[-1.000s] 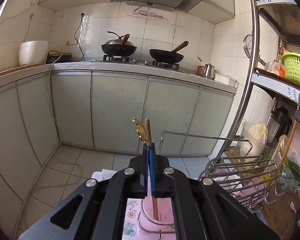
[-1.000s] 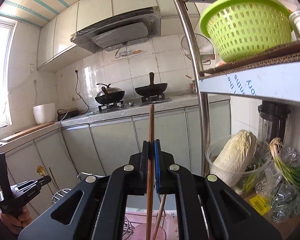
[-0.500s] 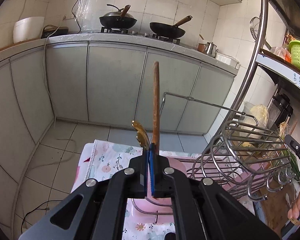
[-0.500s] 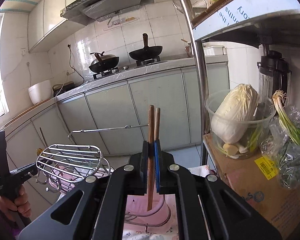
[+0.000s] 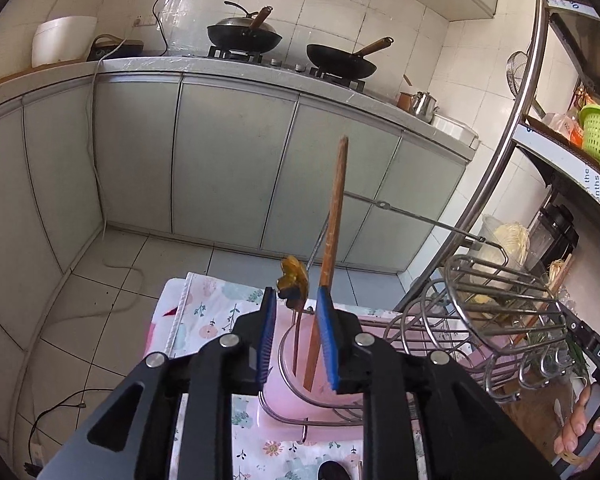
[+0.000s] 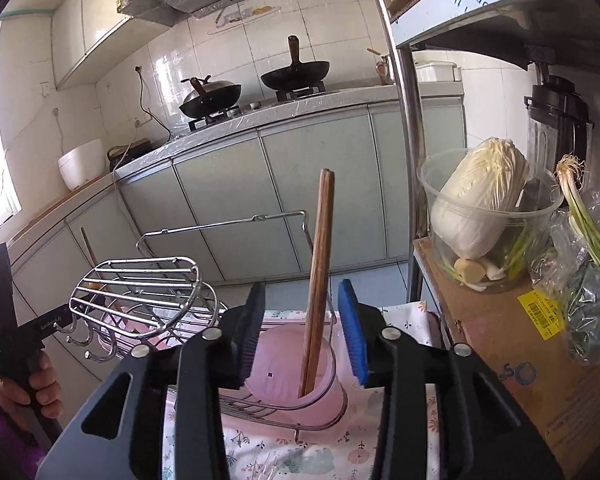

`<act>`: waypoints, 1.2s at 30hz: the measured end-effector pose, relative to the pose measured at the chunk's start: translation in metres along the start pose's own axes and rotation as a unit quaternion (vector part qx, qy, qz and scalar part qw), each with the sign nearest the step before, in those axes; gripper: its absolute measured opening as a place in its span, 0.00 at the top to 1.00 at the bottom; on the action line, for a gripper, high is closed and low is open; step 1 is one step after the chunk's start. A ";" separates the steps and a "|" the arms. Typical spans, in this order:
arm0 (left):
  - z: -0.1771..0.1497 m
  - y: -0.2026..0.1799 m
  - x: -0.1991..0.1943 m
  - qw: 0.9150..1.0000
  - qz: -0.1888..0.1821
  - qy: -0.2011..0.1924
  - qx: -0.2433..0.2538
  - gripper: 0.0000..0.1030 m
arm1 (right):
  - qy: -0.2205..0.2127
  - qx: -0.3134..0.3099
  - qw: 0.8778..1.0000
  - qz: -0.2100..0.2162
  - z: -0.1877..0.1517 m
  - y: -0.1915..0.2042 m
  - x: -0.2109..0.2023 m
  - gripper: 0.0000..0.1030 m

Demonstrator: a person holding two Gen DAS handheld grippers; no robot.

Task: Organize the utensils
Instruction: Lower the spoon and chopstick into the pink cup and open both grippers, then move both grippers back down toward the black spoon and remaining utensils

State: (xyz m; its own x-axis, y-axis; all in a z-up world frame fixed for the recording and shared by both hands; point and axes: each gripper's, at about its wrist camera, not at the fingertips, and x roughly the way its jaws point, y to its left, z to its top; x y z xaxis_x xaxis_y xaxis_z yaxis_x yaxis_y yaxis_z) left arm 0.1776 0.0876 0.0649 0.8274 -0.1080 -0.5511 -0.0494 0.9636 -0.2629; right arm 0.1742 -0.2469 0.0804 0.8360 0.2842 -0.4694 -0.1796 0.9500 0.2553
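My left gripper [image 5: 296, 336] is open above a pink utensil cup [image 5: 288, 384] at one end of the wire dish rack. A utensil with a gold ornate handle [image 5: 293, 280] and a wooden chopstick [image 5: 332, 240] stand in that cup between the jaws, free of them. My right gripper [image 6: 304, 332] is open over another pink cup [image 6: 276, 372]. A pair of wooden chopsticks [image 6: 320, 264] stands in it, leaning, untouched by the pads.
The wire dish rack [image 5: 500, 304] sits on a floral cloth [image 5: 212, 308], and shows in the right wrist view [image 6: 140, 284]. A metal shelf post [image 6: 408, 120] and a bowl of cabbage [image 6: 484, 208] stand on the right. Kitchen cabinets lie behind.
Both grippers lowered toward the cups and opened. The left let go of the gold-handled utensil, the right let go of the chopsticks; these now stand in the cups.
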 end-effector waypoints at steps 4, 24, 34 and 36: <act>0.006 0.004 -0.013 1.000 -0.008 -0.011 -0.012 0.81 | -0.004 0.000 1.000 -0.002 -0.004 0.001 -0.009 0.61; -0.035 0.005 -0.054 0.999 -0.040 0.005 -0.013 0.81 | 0.019 0.015 1.000 0.015 -0.062 0.010 -0.059 0.61; -0.096 -0.017 -0.066 0.994 -0.073 0.073 0.031 0.81 | 0.101 0.038 0.992 0.060 -0.120 0.016 -0.060 0.61; -0.113 -0.021 -0.063 0.992 -0.073 0.093 0.038 0.81 | 0.117 0.046 0.990 0.064 -0.131 0.015 -0.057 0.61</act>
State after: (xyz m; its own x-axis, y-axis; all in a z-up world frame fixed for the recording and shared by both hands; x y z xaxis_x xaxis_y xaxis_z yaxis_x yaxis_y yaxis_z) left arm 0.0638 0.0470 0.0156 0.7041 -0.2837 -0.6510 0.1114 0.9495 -0.2933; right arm 0.0561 -0.2322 -0.0004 0.6651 0.4330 -0.6084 -0.2193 0.8921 0.3951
